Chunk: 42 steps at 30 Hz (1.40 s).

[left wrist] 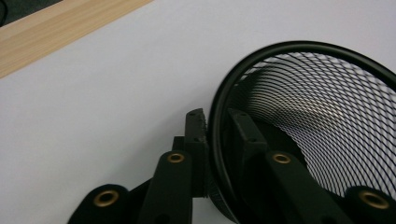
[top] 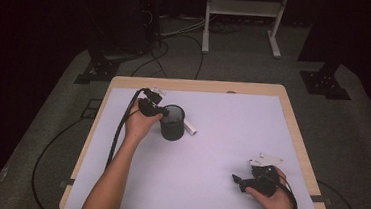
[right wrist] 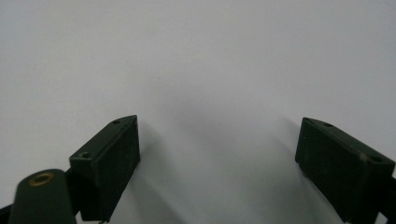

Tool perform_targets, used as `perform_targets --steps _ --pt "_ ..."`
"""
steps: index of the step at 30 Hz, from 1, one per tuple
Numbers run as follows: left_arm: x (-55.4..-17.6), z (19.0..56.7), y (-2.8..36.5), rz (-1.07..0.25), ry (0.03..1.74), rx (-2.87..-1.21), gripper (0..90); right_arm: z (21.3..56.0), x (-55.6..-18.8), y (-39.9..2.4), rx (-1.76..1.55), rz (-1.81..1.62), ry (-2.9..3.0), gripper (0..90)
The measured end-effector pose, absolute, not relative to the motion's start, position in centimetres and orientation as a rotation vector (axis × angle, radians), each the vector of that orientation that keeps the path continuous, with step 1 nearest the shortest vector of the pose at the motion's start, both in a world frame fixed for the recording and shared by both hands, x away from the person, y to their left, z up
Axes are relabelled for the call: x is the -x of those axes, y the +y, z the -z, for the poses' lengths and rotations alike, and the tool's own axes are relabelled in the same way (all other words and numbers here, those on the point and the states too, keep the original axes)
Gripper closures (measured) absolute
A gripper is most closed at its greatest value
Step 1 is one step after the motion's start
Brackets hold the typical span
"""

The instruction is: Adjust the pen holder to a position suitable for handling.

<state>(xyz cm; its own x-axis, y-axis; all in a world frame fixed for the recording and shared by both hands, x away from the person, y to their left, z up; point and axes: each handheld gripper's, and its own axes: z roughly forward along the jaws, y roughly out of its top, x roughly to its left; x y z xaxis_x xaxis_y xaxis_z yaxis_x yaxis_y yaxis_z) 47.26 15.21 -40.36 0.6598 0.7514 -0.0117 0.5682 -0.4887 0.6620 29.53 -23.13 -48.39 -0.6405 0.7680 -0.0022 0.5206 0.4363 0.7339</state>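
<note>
High view: a white-topped table with a pale wooden rim [top: 292,123] stands on a grey floor, and a person's two forearms come in from the bottom edge. The left gripper [top: 159,110], black with a cable trailing back along the forearm, is held in the person's left hand [top: 139,123] toward the table's far-left part. It is clamped on the near-left rim of a black wire-mesh cylindrical cup [top: 173,122], which stands upright on the white surface with its open mouth facing up. Just beside the cup, on its right, lies a small white cylindrical object [top: 190,130], touching or nearly touching the cup's base; which of the two I cannot tell.

Left gripper view: the same left gripper [left wrist: 215,122] has one jaw outside the mesh cup [left wrist: 327,116] and the other inside it, so that the round black rim runs between them and the pads press on the wall from both sides. The wooden table edge [left wrist: 56,32] crosses the upper-left corner.

The right gripper [top: 241,182] rests low over the near-right part of the table in the person's right hand [top: 276,202], well apart from the cup, with a small white tag or plate [top: 268,158] just beyond it. Right gripper view: the right gripper [right wrist: 217,154] is released, its two black jaws spread wide with bare white tabletop [right wrist: 210,70] between them.
</note>
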Motion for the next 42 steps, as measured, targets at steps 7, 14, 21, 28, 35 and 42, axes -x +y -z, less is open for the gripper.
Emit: perform_targets --steps 7,14,21,28,35,42 --pt "-47.3 40.2 15.4 -0.331 1.035 -2.216 80.1 48.4 -29.5 -23.1 -1.103 -1.029 2.357 12.9" --pt "-46.9 39.7 15.6 -0.31 1.033 -2.204 82.3 48.4 -29.5 -23.1 -1.102 -1.029 2.357 12.9" --pt "-46.5 39.4 15.6 -0.311 1.032 -2.225 82.4 48.4 -29.5 -23.1 -1.104 -1.029 2.357 12.9" --pt "-45.9 38.6 15.8 -0.316 1.012 -2.228 82.4 48.4 -29.5 -23.1 -1.102 -1.029 2.358 12.9" --pt "-44.9 37.9 15.7 -0.302 0.981 -2.242 82.4 48.4 -29.5 -23.1 -1.099 -1.028 2.358 12.9" --pt "-43.9 37.3 15.2 -0.285 0.936 -2.264 82.4 48.4 -29.5 -23.1 -1.099 -1.028 2.358 12.9"
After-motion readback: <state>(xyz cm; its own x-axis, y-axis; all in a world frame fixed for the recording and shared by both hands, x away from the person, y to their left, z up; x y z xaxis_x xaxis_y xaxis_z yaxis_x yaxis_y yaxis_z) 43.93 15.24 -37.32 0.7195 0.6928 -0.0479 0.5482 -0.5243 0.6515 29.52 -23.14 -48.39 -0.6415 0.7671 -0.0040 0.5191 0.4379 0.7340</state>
